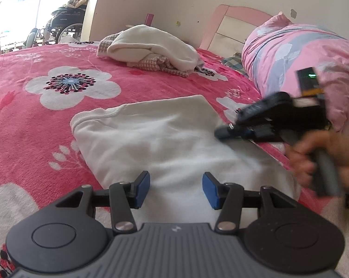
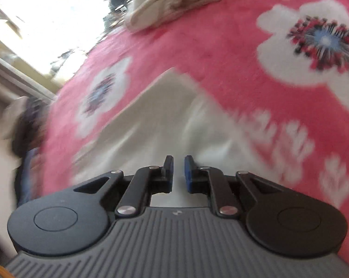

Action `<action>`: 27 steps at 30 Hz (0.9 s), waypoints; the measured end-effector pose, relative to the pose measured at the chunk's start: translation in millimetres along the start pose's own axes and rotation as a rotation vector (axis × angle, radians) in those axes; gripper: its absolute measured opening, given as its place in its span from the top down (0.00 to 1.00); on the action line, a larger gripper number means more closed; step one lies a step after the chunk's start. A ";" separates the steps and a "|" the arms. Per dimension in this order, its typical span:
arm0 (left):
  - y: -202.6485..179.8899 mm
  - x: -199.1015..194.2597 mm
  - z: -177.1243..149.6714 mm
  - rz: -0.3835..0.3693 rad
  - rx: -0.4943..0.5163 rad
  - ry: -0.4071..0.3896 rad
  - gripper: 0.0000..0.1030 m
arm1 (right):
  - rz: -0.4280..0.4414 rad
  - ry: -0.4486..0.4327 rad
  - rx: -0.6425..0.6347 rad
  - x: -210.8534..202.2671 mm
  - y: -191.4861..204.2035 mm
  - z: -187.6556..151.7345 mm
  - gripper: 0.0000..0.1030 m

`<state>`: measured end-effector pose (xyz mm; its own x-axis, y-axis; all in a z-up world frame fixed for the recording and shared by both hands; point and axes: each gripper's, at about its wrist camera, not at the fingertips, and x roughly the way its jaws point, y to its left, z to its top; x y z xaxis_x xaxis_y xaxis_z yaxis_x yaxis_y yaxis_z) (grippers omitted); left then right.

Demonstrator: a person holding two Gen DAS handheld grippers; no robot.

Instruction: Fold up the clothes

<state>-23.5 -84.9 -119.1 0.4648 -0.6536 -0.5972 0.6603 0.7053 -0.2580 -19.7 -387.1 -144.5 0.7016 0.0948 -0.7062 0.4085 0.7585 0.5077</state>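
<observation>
A bed (image 1: pixel 46 120) covered by a pink blanket (image 1: pixel 151 85) with big white flowers fills both views. At its far right lies a rolled pink and grey quilt (image 1: pixel 297 55) against a pink headboard (image 1: pixel 230 20). Spread flat in the middle of the blanket is a white garment (image 1: pixel 155 139), its stitched hem curving along the left edge and one corner pointing toward the headboard. Farther back on the bed sits a heap of cream and checked clothes (image 1: pixel 151 48), well apart from the white garment. The left tongs (image 1: pixel 176 190) hover above the near part of the white garment, blue pads spread apart with only cloth seen beyond them, gripping nothing. The right tongs (image 1: pixel 223 133) reach in from the right, blurred, with the tips at the garment's right edge; a hand (image 1: pixel 313 159) grips the handle. In the right wrist view these tongs (image 2: pixel 179 173) appear drawn close together over white cloth, a thin gap showing between the pads; whether any fabric is pinched there I cannot tell.
</observation>
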 end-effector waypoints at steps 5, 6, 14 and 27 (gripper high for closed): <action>0.1 -0.9 -1.8 0.004 0.001 -0.002 0.50 | -0.016 -0.150 0.011 -2.9 8.5 33.6 0.91; 0.2 -0.1 -1.9 0.004 -0.003 -0.002 0.50 | 0.018 -0.148 -0.009 -5.2 15.4 34.9 0.91; -0.2 1.5 -4.3 0.002 -0.002 -0.003 0.49 | 0.066 0.010 -0.066 42.5 32.2 39.2 0.98; 6.4 -1.6 -8.0 -0.030 -0.040 -0.020 0.49 | 0.152 -0.047 -0.330 0.4 98.4 14.1 0.90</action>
<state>-24.7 -77.1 -125.9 0.4577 -0.6796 -0.5733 0.6500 0.6957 -0.3057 29.0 -321.5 -87.8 0.7694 0.1985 -0.6071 0.0925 0.9058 0.4134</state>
